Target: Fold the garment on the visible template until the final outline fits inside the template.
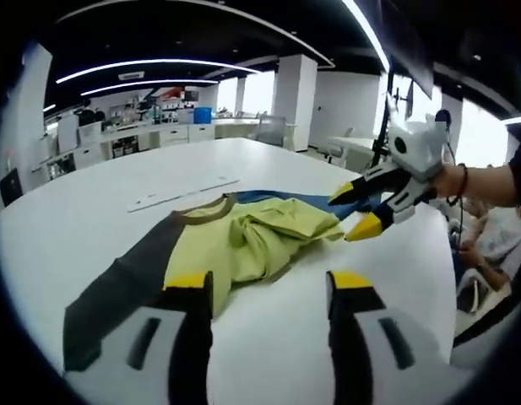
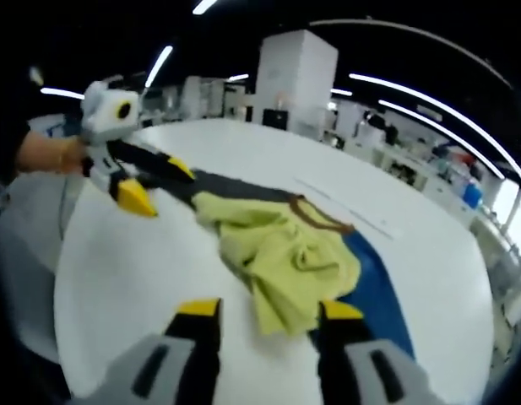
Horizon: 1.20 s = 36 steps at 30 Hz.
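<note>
Yellow-tipped left gripper: lower centre of left gripper view, jaws parted, holding nothing, above the table.
Round white table: spans both views.
Dark grey flat template: lower left, under the garment; its blue part sits lower right in right gripper view.
Crumpled yellow-green garment with brown collar: centre, on the template.
Right gripper: lower centre of right gripper view, jaws parted, empty.

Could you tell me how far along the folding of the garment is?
Early stage. The yellow-green garment lies bunched on the table, partly gathered over the blue template, a dark sleeve spread out. Both tongs, left and right, hang open, holding nothing. Neat folds remain.
</note>
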{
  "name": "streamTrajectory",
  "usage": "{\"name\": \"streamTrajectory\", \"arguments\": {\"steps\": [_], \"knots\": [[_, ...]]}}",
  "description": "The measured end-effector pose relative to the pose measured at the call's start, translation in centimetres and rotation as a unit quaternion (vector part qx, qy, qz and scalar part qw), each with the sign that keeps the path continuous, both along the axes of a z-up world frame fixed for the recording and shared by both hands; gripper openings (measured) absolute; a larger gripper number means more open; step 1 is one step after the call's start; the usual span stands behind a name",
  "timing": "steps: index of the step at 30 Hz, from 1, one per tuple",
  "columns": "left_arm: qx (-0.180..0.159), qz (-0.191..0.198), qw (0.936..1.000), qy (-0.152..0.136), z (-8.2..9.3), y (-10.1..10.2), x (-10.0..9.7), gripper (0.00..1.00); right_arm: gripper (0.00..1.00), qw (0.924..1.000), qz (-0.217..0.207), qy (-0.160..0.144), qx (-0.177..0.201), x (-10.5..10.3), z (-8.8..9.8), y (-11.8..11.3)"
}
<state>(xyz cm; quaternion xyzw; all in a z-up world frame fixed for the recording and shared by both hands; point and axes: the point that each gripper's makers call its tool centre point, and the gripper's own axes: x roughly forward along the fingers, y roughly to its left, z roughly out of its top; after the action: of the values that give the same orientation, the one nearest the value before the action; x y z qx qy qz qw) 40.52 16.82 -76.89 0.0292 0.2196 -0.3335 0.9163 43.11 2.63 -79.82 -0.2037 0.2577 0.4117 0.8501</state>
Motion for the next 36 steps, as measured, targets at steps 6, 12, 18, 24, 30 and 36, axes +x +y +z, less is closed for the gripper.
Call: {"name": "streamTrajectory", "arguments": {"steps": [6, 12, 18, 24, 30, 36], "knots": [[0.003, -0.001, 0.9999, 0.014, -1.5, -1.4, 1.2, 0.45, 0.28, 0.9998, -0.019, 0.001, 0.006, 0.4, -0.4, -1.0], [0.009, 0.001, 0.9998, 0.019, -2.9, -2.2, 2.0, 0.36, 0.26, 0.9993, -0.035, 0.0, 0.016, 0.7, -0.6, -1.8], [0.007, -0.007, 0.9999, 0.012, -3.5, -3.1, 2.7, 0.24, 0.24, 0.9989, -0.041, 0.003, 0.022, 0.6, -1.1, -1.7], [0.016, -0.011, 0.9996, 0.019, -4.7, -3.3, 3.3, 0.16, 0.22, 0.9977, -0.056, -0.009, 0.038, 1.1, -1.1, -1.8], [0.019, -0.014, 0.9994, 0.025, -4.7, -4.2, 3.3, 0.12, 0.29, 0.998, -0.051, -0.003, 0.036, 0.5, -1.6, -1.6], [0.024, -0.009, 0.9992, 0.031, -5.0, -4.2, 3.6, 0.07, 0.36, 0.9986, -0.045, -0.01, 0.024, 0.6, -2.0, -1.7]]}}
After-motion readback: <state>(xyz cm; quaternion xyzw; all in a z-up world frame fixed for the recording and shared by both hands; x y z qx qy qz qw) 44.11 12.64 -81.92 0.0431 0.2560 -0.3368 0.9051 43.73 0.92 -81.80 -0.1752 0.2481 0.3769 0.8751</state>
